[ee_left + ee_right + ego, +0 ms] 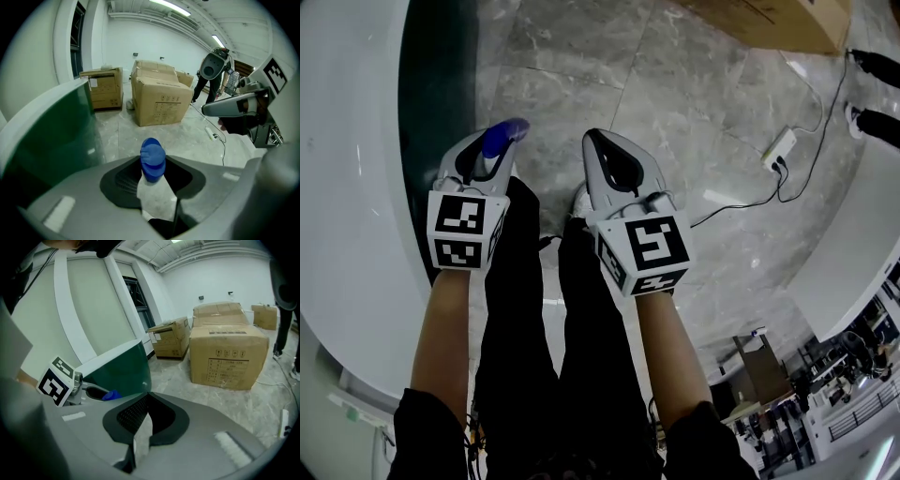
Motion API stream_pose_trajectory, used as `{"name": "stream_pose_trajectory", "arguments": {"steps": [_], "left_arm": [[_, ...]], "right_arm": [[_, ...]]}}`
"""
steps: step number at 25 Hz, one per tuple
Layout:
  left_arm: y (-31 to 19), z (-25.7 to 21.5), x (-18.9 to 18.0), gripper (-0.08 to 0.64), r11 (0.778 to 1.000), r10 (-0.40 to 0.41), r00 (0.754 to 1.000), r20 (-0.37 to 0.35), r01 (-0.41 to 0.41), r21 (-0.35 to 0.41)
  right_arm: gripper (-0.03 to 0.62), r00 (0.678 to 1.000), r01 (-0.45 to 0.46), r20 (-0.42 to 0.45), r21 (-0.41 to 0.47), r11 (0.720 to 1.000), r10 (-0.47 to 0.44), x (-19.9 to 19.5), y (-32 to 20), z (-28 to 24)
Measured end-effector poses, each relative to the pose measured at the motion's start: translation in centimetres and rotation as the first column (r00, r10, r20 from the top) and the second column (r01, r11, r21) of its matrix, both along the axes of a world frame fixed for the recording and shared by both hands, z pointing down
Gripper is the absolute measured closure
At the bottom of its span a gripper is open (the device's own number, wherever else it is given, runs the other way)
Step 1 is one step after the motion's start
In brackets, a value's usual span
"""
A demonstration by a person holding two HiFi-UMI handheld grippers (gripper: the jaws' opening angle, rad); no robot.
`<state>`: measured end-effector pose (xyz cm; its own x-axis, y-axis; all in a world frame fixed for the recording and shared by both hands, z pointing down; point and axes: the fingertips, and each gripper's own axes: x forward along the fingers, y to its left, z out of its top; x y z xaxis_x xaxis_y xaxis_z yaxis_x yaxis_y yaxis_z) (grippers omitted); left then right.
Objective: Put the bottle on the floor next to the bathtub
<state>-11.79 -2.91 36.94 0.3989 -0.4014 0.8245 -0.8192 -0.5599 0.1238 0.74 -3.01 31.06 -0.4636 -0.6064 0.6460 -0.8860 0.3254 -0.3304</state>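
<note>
Left claw point(497, 145): we see it clenched on the bottle, one jaw on each side of the white body.
Bottle point(153, 161): white body and blue cap. The cap pokes out past the jaw tips. We cannot tell what is inside it.
Where the bottle is: it is held in the air by the left claw, not on the floor. In the head view it hangs over the line where the bathtub wall meets the floor.
Right claw point(600, 139): its jaws are closed together with nothing between them. It is held just beside the left claw, on the floor side.
Bathtub point(356, 187): broad white rim with a dark green outer wall, along our left. No view shows its inside.
Floor point(694, 112): grey marbled tiles.
Cardboard boxes point(161, 101): several stand on the floor ahead. The big ones are shut and the smaller one by the wall point(171, 338) has a raised flap. We cannot see their contents.
Power strip point(778, 150): white, lying on the floor to our right, with a dark cable trailing from it.
Our legs point(534, 328): in black trousers, standing between the bathtub and the open floor.
</note>
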Motion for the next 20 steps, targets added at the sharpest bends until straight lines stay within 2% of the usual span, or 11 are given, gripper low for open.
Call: {"name": "stream_pose_trajectory", "arguments": {"steps": [8, 20], "left_arm": [[0.9, 6.8, -0.8, 0.413, 0.998, 0.022, 0.999, 0.048, -0.019, -0.066], [2.5, 13.8, -1.1, 0.413, 0.99, 0.029, 0.997, 0.072, -0.019, -0.138]], "right_arm": [[0.577, 1.0, 0.004, 0.009, -0.056, 0.998, -0.004, -1.0, 1.5, 5.2], [0.577, 1.0, 0.015, 0.022, -0.119, 0.993, -0.012, -1.4, 1.9, 12.1]]}}
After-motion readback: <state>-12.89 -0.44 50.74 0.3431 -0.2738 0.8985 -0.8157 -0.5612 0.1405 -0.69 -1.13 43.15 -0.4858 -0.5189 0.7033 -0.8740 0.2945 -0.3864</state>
